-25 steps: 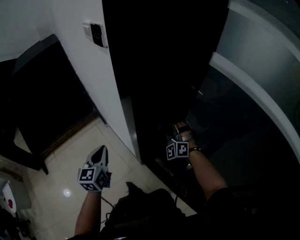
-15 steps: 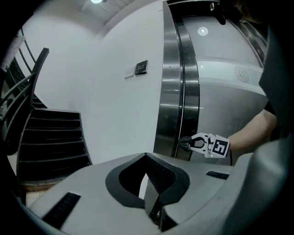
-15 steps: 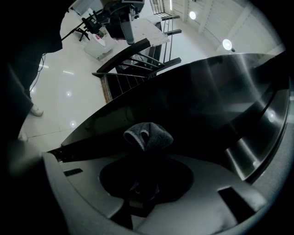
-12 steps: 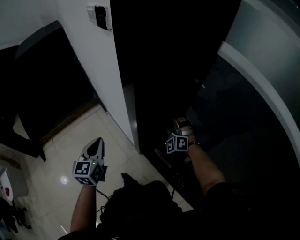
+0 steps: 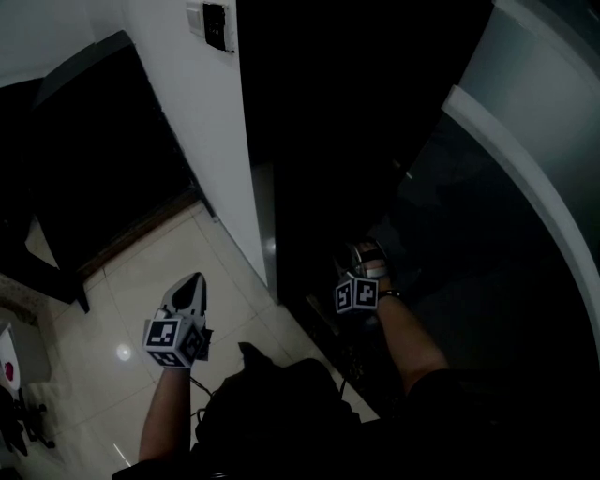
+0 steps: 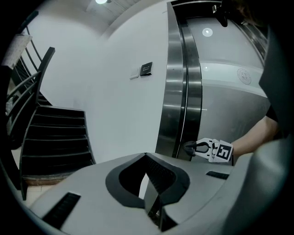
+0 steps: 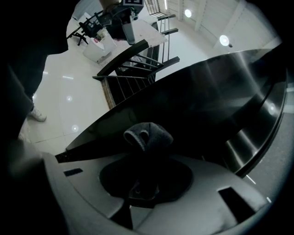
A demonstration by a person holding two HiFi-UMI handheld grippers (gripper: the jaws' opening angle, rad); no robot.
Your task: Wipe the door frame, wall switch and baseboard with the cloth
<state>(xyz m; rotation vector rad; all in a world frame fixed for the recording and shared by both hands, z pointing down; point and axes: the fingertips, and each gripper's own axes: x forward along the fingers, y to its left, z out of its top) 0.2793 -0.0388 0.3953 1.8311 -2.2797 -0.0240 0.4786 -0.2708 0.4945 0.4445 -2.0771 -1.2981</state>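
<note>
A grey cloth [image 7: 147,135] is bunched between the jaws of my right gripper [image 7: 146,149], which is shut on it. In the right gripper view the cloth is against a dark, shiny metal surface. The head view puts my right gripper [image 5: 364,267] low beside the steel door frame [image 5: 265,225]; the left gripper view shows the cloth [image 6: 190,148] at the foot of that frame [image 6: 179,92]. My left gripper [image 5: 192,286] hangs over the floor tiles, shut and holding nothing. The wall switch [image 5: 216,23] sits high on the white wall [image 6: 146,69].
A dark staircase [image 6: 55,133] with a railing stands left of the white wall. Glossy pale floor tiles [image 5: 159,272] lie below my left gripper. A curved grey panel [image 5: 525,141] rises at the right. A white bin and a chair base [image 7: 98,43] stand on the far floor.
The head view has swung slightly, so the switch and wall sit further right. My left gripper has drifted a little lower left. My right gripper stays low at the frame with the cloth.
</note>
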